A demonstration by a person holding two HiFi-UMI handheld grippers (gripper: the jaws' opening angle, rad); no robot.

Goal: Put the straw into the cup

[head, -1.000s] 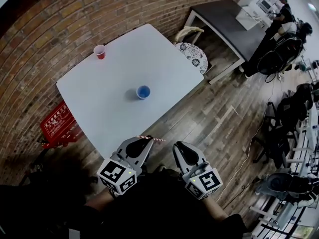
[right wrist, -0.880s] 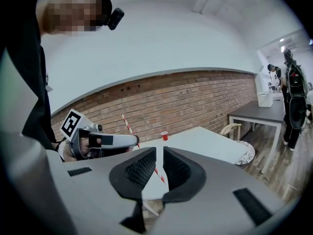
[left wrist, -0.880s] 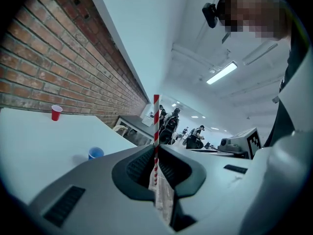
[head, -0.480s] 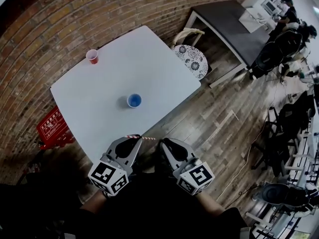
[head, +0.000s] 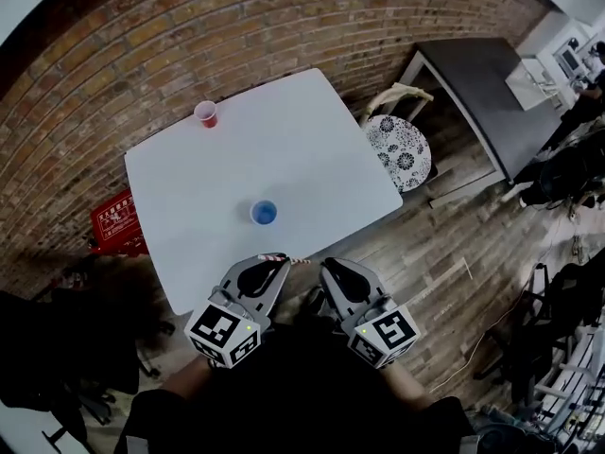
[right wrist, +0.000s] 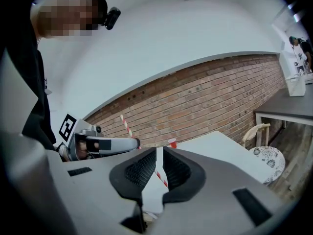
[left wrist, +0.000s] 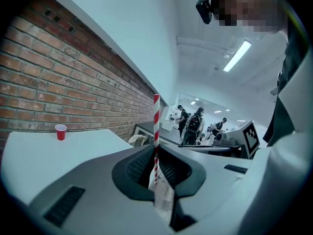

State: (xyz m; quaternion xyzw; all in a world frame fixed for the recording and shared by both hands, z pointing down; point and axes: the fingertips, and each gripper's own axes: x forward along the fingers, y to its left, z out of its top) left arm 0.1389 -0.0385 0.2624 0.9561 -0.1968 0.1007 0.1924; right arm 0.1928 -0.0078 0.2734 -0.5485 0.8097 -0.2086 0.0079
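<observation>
Red-and-white striped, the straw is clamped near its lower end in the left gripper, whose jaws are pressed onto it. It stands crosswise to them, and most of its length is free above. From the head view its long axis runs sideways, with the free end reaching toward the right gripper rather than toward the table. The blue cup stands open-mouthed on the white top, ahead of the straw and apart from it, just beyond the near table edge. It is closer to the left gripper than to the right. By my reading, the coming move hinges on that mismatch: the straw lies across the approach, so it must be tipped end-down over the cup's mouth while it is carried forward. The right gripper has its jaws drawn nearly together on nothing and hangs just beside the left. A red cup sits at the far corner, well apart.
</observation>
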